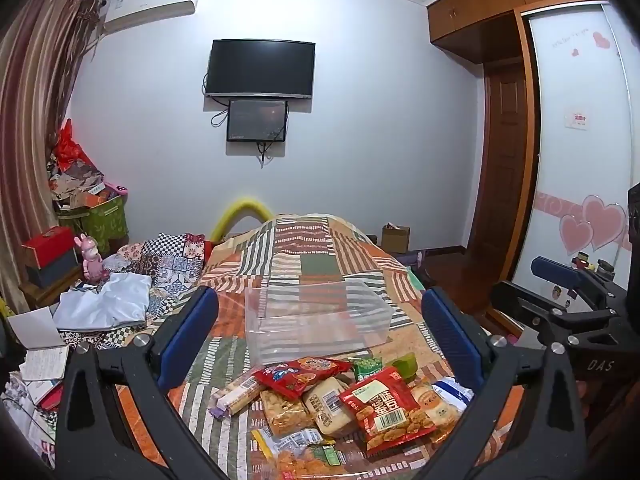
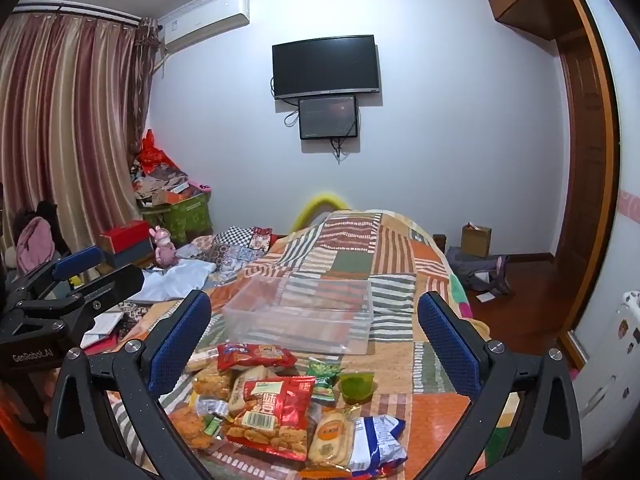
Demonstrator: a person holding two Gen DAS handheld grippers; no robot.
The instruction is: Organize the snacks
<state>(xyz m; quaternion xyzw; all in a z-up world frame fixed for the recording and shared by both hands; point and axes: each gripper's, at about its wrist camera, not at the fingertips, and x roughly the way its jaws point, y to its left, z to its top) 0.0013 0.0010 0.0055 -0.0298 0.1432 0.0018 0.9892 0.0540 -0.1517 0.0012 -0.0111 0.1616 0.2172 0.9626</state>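
Observation:
A pile of snack packets lies on the patchwork bedspread in front of both grippers. On top is a red packet [image 1: 387, 407] [image 2: 272, 412], with another red packet [image 1: 301, 374] [image 2: 256, 356] behind it. A green jelly cup [image 2: 356, 386] [image 1: 406, 364] sits to the right. A clear plastic bin [image 1: 316, 322] [image 2: 304, 314] stands empty just beyond the pile. My left gripper [image 1: 320, 332] is open and empty above the pile. My right gripper [image 2: 314, 336] is open and empty too. The right gripper also shows at the right edge of the left wrist view [image 1: 560, 280].
The bed [image 1: 316, 248] runs away toward a wall with a TV [image 1: 260, 68]. Clothes and papers [image 1: 104, 300] lie at the left. Boxes [image 1: 96, 216] are stacked by the curtain. A wardrobe [image 1: 576, 160] and wooden floor are on the right.

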